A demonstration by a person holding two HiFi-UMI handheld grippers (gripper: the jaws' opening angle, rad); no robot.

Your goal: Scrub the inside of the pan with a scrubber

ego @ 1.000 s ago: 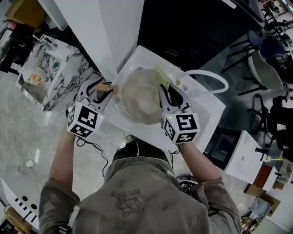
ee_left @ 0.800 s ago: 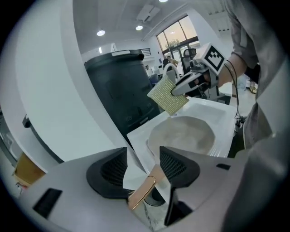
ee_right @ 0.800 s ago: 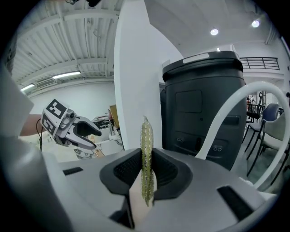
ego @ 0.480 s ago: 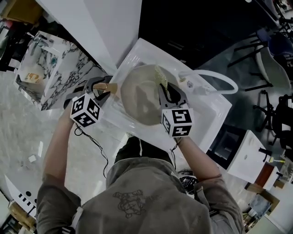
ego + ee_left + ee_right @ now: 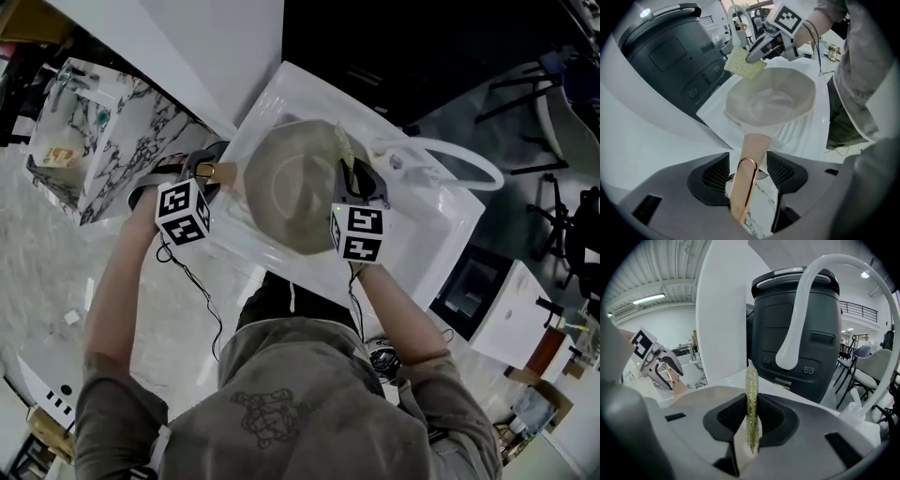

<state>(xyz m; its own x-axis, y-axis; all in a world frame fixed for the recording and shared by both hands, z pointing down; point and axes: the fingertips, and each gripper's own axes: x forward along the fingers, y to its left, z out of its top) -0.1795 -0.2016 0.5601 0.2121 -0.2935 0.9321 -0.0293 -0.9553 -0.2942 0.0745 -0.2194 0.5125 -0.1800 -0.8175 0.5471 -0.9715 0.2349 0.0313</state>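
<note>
A pale beige pan (image 5: 291,187) lies in the white sink (image 5: 431,220), tilted toward the right gripper. Its wooden handle (image 5: 752,154), with a copper loop, runs between the jaws of my left gripper (image 5: 747,173). Those jaws are opening and the pads no longer press on the handle. My left gripper (image 5: 208,171) stands at the sink's left edge. My right gripper (image 5: 358,180) is shut on a thin yellow-green scrubber (image 5: 751,394). The scrubber (image 5: 344,145) sticks up at the pan's far right rim, and the scrubber (image 5: 745,65) hangs just above that rim.
A white curved faucet (image 5: 450,155) arches over the sink's right side. A dark grey appliance (image 5: 797,333) stands behind the sink. A marble-patterned cabinet (image 5: 94,141) is on the left, by a white panel (image 5: 216,56). A cable trails from the left gripper.
Both grippers have shifted up in the head view. The left one has drawn in along the handle toward the pan. The right one has kept the scrubber at the pan's far rim.
</note>
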